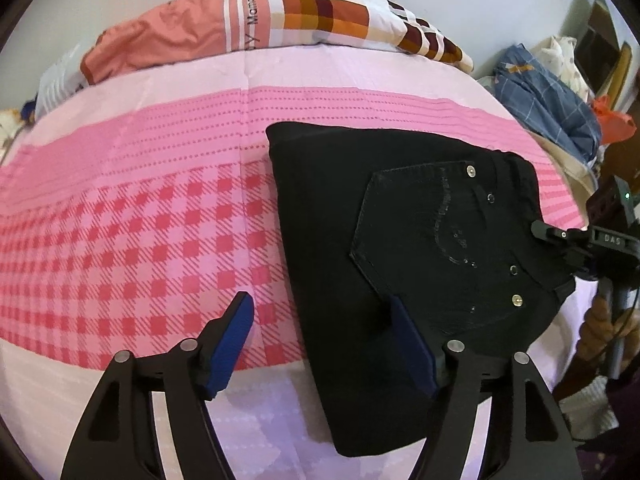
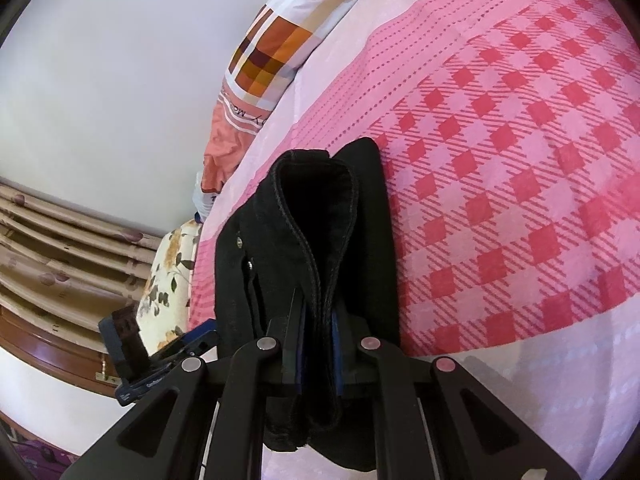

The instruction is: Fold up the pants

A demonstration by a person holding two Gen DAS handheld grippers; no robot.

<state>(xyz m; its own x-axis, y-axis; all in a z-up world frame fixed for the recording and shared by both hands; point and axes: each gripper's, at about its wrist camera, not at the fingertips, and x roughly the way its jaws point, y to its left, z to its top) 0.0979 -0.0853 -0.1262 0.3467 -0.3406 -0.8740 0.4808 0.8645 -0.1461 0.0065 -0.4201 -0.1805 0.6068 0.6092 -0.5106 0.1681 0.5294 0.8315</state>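
Folded black pants [image 1: 404,216] lie on the pink checked bedsheet [image 1: 140,220], back pocket facing up. My left gripper [image 1: 324,344] is open just above their near left edge. One blue pad [image 1: 234,344] hangs over the sheet and the other pad [image 1: 412,348] over the black cloth, and neither presses on it. My right gripper [image 2: 318,344] is shut on the pants' waistband [image 2: 316,208], which stands up in a loop between its fingers. In the left wrist view that right gripper [image 1: 560,236] reaches in from the right edge onto the waistband.
A quilt with orange and brown checks [image 1: 312,12] lies along the far side of the bed by the wall. A pile of blue plaid clothes [image 1: 548,92] sits off the bed's right side. A floral cloth [image 2: 168,280] and a wooden frame [image 2: 48,344] are beside the bed.
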